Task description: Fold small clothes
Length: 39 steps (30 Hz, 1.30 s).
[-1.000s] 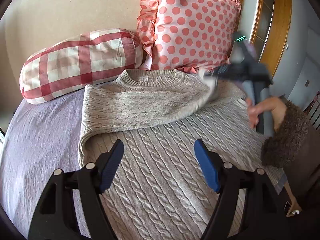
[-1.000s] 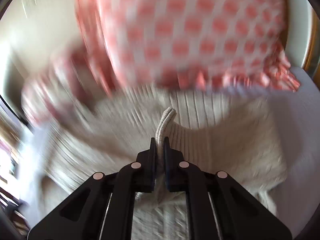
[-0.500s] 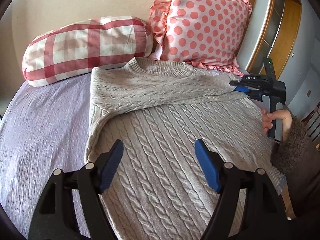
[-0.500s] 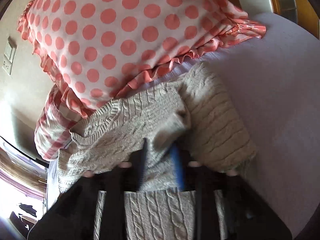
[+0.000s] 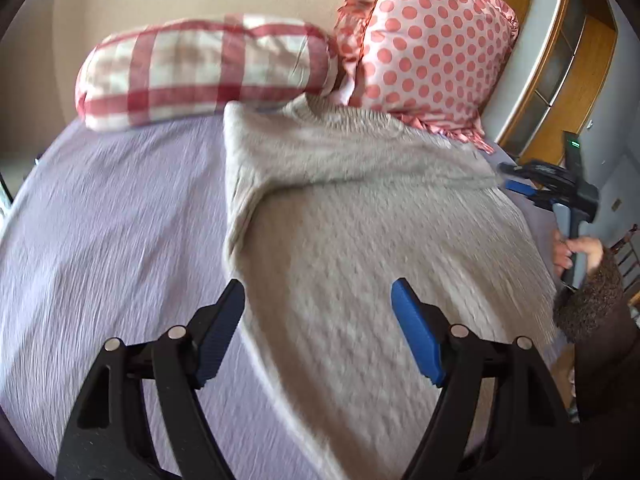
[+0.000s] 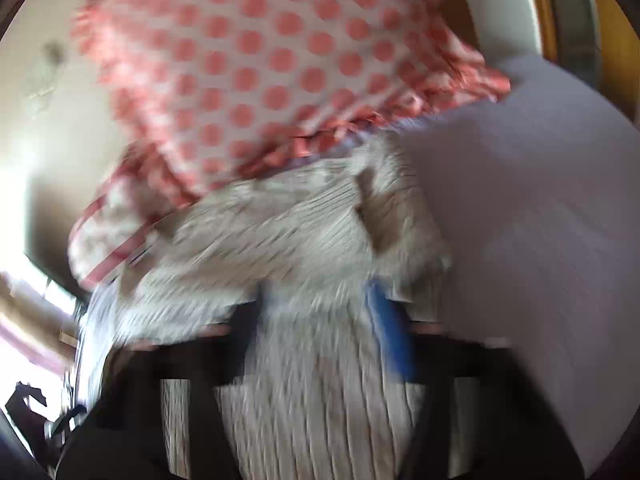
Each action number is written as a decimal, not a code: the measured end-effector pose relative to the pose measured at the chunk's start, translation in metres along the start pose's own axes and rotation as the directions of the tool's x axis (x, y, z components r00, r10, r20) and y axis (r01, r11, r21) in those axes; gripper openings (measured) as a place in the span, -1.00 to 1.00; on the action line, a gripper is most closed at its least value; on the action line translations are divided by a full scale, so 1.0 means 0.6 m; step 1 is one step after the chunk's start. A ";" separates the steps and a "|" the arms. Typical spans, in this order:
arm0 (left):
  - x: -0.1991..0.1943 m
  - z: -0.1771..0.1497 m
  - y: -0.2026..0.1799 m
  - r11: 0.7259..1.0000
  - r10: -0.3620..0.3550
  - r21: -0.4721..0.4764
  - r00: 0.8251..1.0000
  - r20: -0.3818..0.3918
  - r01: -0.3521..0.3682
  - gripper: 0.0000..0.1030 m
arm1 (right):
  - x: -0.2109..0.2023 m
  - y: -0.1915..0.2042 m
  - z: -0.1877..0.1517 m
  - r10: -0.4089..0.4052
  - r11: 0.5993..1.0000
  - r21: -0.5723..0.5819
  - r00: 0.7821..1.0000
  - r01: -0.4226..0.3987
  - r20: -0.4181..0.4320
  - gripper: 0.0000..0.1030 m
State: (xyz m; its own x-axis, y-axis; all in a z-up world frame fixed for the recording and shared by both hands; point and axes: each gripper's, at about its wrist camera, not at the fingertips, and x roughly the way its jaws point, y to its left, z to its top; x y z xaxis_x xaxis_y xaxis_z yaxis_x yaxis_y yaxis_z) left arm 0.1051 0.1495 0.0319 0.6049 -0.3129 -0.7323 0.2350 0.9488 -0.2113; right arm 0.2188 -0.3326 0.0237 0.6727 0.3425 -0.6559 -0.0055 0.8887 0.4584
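A grey cable-knit sweater [image 5: 360,240] lies flat on the lilac bed sheet [image 5: 112,240], neck toward the pillows, with one sleeve folded across its chest. My left gripper [image 5: 318,328] is open and empty, hovering over the sweater's lower left part. My right gripper [image 5: 516,186] shows in the left wrist view at the sweater's right shoulder edge, jaws apart, holding nothing. In the blurred right wrist view the right gripper [image 6: 320,320] is open above the sweater [image 6: 312,380], its blue pad [image 6: 390,332] visible.
A red-checked bolster [image 5: 208,68] and a pink polka-dot pillow [image 5: 424,48] lean on the wall at the head of the bed. A wooden door frame [image 5: 560,92] stands at the right. The polka-dot pillow [image 6: 272,68] fills the top of the right wrist view.
The right gripper carried the sleeve across the chest, laid it down and let it go, then drew back to the right. The left gripper stayed open and shifted slightly left.
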 end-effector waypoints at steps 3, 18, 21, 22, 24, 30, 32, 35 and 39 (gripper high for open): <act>-0.018 -0.034 0.015 0.999 -0.043 -0.027 0.998 -0.035 0.042 0.48 | -0.059 -0.007 -0.054 0.015 0.998 -0.065 1.000 -0.016 -0.021 0.39; -0.014 -0.147 -0.029 0.985 -0.146 -0.110 0.984 -0.107 0.134 0.35 | -0.155 -0.075 -0.231 0.079 0.996 -0.032 0.987 -0.084 -0.142 -0.39; -0.025 -0.170 -0.040 0.984 -0.139 -0.124 0.986 -0.097 0.126 0.09 | -0.154 -0.064 -0.250 0.150 0.986 -0.040 0.974 -0.159 -0.169 -0.62; -0.030 -0.180 -0.043 0.981 -0.152 -0.139 0.984 -0.095 0.138 -0.05 | -0.153 -0.061 -0.257 0.165 0.984 -0.043 0.971 -0.175 -0.172 -0.63; -0.032 -0.191 -0.044 0.972 -0.181 -0.170 0.979 -0.099 0.162 -0.38 | -0.155 -0.058 -0.269 0.199 0.977 -0.040 0.966 -0.209 -0.166 -0.71; -0.023 -0.202 -0.034 0.944 -0.240 -0.256 0.966 -0.098 0.209 -0.87 | -0.154 -0.071 -0.286 0.305 0.952 0.054 0.944 -0.300 -0.129 -0.84; -0.027 -0.186 -0.022 0.930 -0.269 -0.278 0.960 -0.071 0.240 -0.88 | -0.164 -0.075 -0.272 0.362 0.931 0.090 0.929 -0.355 -0.079 -0.84; -0.047 -0.143 0.001 0.935 -0.235 -0.269 0.972 0.014 0.229 -0.89 | -0.194 -0.080 -0.227 0.434 0.891 0.124 0.900 -0.436 0.050 -0.84; -0.046 -0.105 0.034 0.924 -0.182 -0.332 0.982 0.052 0.189 -0.90 | -0.214 -0.080 -0.171 0.436 0.885 0.114 0.890 -0.451 0.137 -0.84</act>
State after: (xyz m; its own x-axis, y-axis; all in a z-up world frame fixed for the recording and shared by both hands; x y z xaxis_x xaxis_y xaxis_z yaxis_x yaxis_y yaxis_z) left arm 0.0453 0.1804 0.0071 0.5905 -0.4823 -0.6471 0.0786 0.8323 -0.5487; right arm 0.0566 -0.3877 0.0244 0.6977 0.6499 -0.3013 -0.2237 0.5973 0.7702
